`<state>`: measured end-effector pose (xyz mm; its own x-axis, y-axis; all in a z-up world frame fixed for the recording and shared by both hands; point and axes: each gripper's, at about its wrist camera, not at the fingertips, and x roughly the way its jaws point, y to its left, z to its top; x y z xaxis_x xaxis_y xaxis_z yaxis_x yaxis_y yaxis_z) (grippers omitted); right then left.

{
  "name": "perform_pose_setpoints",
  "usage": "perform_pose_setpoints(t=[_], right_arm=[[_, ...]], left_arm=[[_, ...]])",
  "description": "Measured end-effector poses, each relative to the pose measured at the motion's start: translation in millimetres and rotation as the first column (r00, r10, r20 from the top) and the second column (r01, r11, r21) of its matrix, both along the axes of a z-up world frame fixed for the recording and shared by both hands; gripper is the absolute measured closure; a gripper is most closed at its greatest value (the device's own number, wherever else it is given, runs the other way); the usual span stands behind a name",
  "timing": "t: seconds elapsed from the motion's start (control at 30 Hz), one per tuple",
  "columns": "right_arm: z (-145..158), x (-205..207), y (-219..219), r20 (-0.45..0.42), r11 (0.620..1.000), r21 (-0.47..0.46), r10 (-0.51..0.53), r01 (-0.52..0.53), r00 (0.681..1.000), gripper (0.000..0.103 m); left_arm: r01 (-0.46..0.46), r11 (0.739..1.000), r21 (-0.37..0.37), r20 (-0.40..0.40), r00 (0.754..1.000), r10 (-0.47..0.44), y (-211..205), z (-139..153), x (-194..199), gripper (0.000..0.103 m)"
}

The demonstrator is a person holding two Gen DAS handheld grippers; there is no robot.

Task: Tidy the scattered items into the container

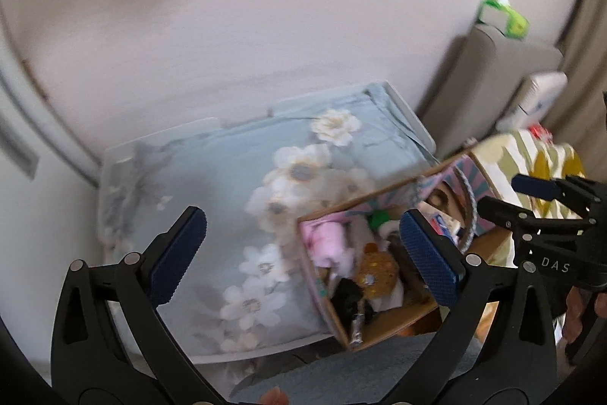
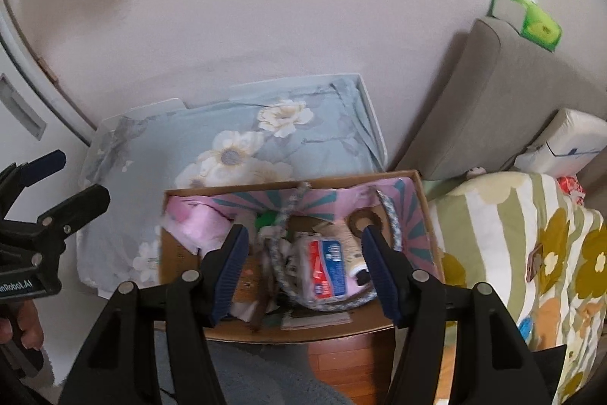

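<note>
Now, with both the left claw (image 1: 303, 249) and right claw (image 2: 303, 270) spread and empty above the filled cardboard box (image 2: 425, 215), lift clear without snagging its rope handle (image 2: 390, 219).

Your left wrist camera looks steeply down from left of the cardboard box (image 1: 383, 276), over the floral bedding (image 1: 242, 185). Your right one looks down from directly above that box (image 2: 296, 253), closer. Both share box, bedding and wall (image 2: 265, 6).

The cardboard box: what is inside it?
Inside the cardboard box: a pink cloth, a red-and-blue packet, a grey rope, something green. Items underneath are covered.
</note>
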<state>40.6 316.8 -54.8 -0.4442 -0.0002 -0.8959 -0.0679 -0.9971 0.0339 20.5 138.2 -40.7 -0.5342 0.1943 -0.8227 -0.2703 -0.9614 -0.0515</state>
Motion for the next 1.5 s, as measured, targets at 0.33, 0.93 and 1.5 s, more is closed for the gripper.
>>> perform_pose_setpoints(t=[0.33, 0.93, 1.5], right_arm=[[16.0, -23.1, -53.0, 0.01, 0.996, 0.035, 0.087, -0.087, 0.996, 0.043], [3.4, -24.2, -104.5, 0.044, 0.989, 0.077, 0.121, -0.124, 0.992, 0.035], [1.0, -21.7, -100.6, 0.055, 0.991, 0.095, 0.094, -0.099, 0.994, 0.035]], left_arm=[[-0.16, 0.987, -0.026, -0.03, 0.987, 0.159, -59.2, 14.7, 14.2, 0.001], [-0.286, 0.958, -0.007, 0.034, 0.958, 0.286, -99.9, 0.2, 21.4, 0.001], [-0.274, 0.96, -0.049, 0.044, 0.96, 0.276, -93.2, -3.7, 18.9, 0.001]])
